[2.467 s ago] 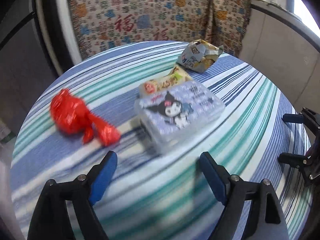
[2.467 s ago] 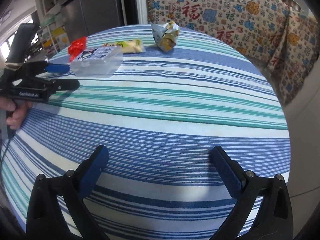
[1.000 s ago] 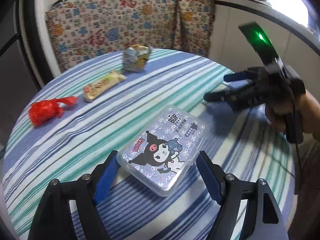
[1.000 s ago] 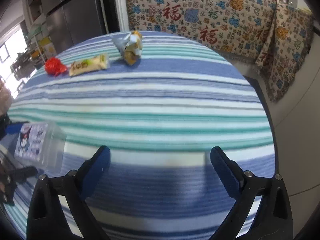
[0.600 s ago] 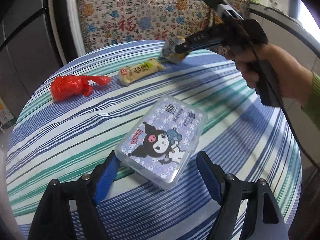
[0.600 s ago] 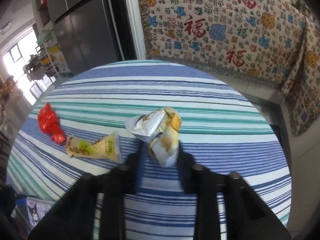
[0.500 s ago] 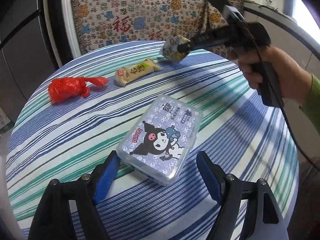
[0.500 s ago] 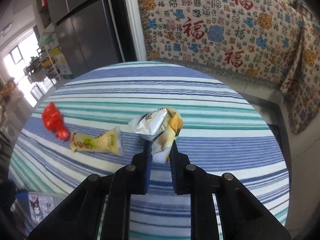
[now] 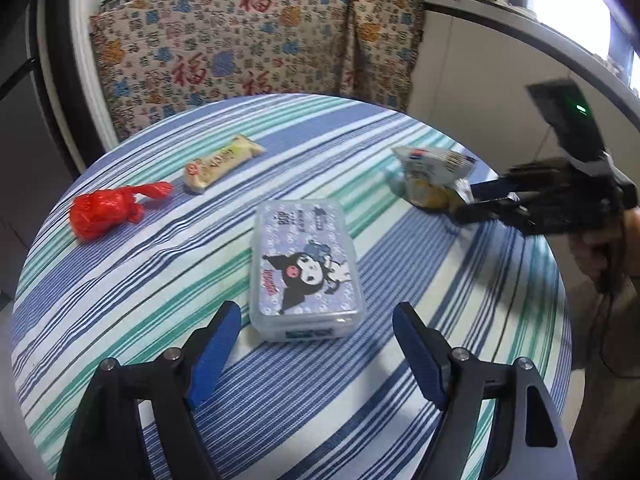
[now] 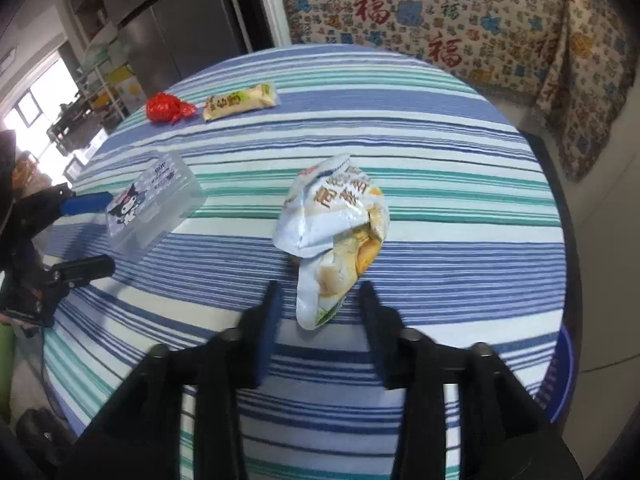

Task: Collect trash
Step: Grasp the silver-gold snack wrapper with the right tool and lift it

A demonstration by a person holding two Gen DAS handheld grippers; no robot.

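A crumpled silver snack bag (image 10: pixel 334 224) lies on the striped table (image 9: pixel 120 300), right of a clear lidded box (image 9: pixel 306 264) with a cartoon print. My right gripper (image 10: pixel 320 292) is opening; the bag's tail sits between its fingers and the pads stand clear of it. In the left wrist view the right gripper (image 9: pixel 468 200) is beside the snack bag (image 9: pixel 430 178). My left gripper (image 9: pixel 316 316) is open, with the box just beyond its fingertips. A red wrapper (image 9: pixel 104 214) and a yellow bar wrapper (image 9: pixel 222 162) lie at the far left.
A patterned cloth (image 9: pixel 248 48) covers furniture behind the table. A dark fridge (image 10: pixel 180 20) stands at the back left. A blue basket rim (image 10: pixel 560 380) shows below the table's right edge. A person's hand (image 9: pixel 600 256) holds the right gripper.
The right gripper, shut on the snack bag at the far side, brought it nearer, to the right of the box, and its jaws have parted. The left gripper stayed at the box.
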